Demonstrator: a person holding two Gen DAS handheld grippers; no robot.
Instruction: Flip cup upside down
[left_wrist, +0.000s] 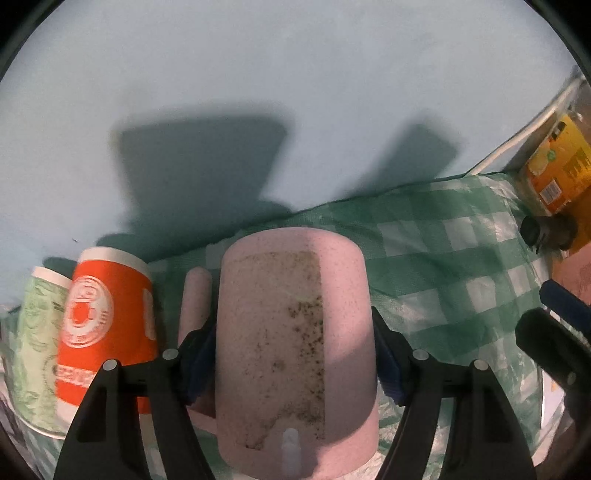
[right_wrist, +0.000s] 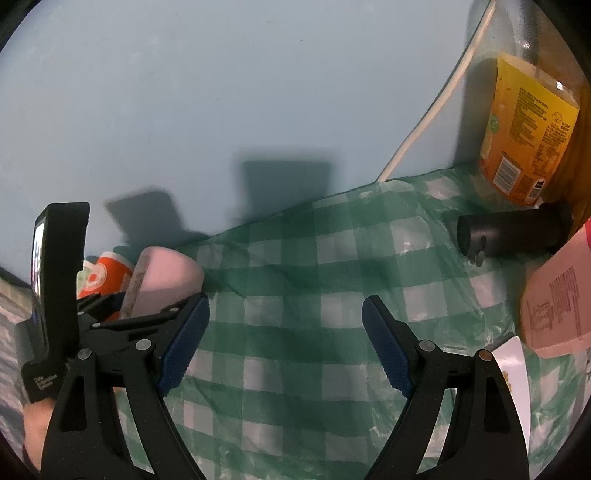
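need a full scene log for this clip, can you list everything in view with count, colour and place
pink mug: 1, pale pink with a stained patch, between the left gripper's fingers, handle to its left
orange paper cup: 1, orange and white, left of the mug
green patterned cup: 1, pale green, far left beside the orange cup
checked tablecloth: 1, green and white, covers the table
yellow packet: 1, yellow-orange, back right by the wall
black cylinder: 1, black, lying on its side, right
pink paper: 1, pink, printed, right edge
white cable: 1, white, along the wall
left gripper: 1, black with blue pads, shut on the mug
right gripper: 1, black with blue pads, open over the cloth
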